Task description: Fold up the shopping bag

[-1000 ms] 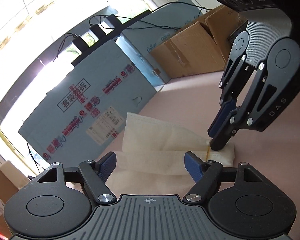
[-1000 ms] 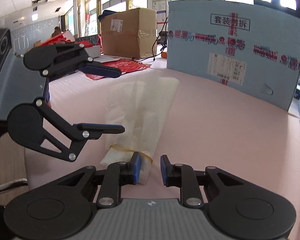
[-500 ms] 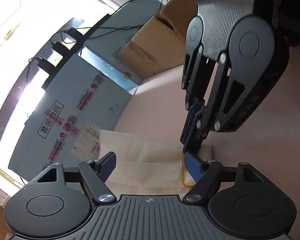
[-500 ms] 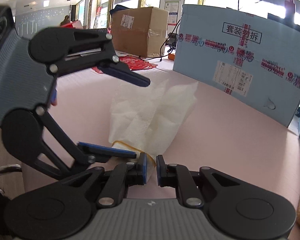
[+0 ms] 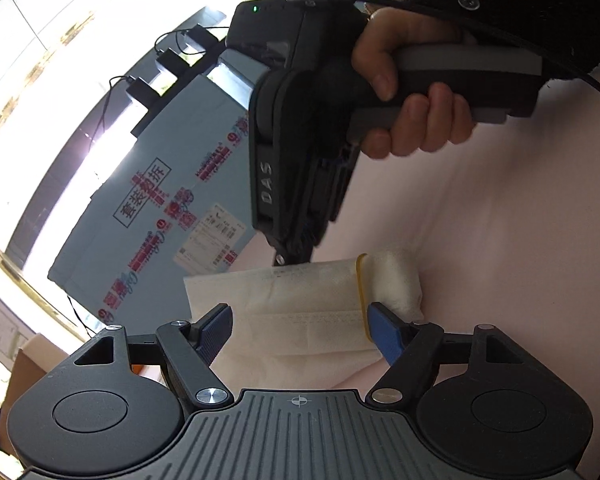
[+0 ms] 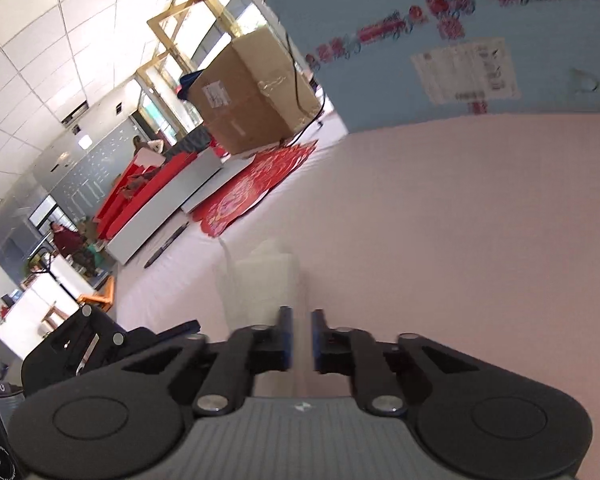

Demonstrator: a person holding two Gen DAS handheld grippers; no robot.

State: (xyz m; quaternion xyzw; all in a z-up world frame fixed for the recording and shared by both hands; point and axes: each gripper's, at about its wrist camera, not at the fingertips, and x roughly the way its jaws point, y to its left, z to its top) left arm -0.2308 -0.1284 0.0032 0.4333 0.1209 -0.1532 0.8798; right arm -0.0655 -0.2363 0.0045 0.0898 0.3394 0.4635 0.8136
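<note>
The white shopping bag [image 5: 300, 300] lies folded into a flat strip on the pink table [image 5: 500, 260]. A yellow rubber band [image 5: 362, 292] circles it near its right end. My left gripper [image 5: 300, 330] is open, low over the bag, with one finger on each side and neither pad pressing it. A hand holds my right gripper [image 5: 294, 256] above the bag, tips down at its far edge. In the blurred right wrist view the bag [image 6: 260, 280] lies just ahead and left of that gripper [image 6: 298, 336], whose jaws are closing to a sliver with nothing visible between them.
A blue cardboard panel [image 5: 172, 208] stands along the table's far side. A brown box [image 6: 256, 92], red paper sheets [image 6: 252, 192], a grey tray [image 6: 168, 208] and a pen [image 6: 166, 246] lie toward the table's far left end. People stand far off in the room.
My right gripper swung away from the bag's banded end and rolled, now standing over the bag's far edge. The band now sits snug around the bag. My left gripper sank slightly, still open.
</note>
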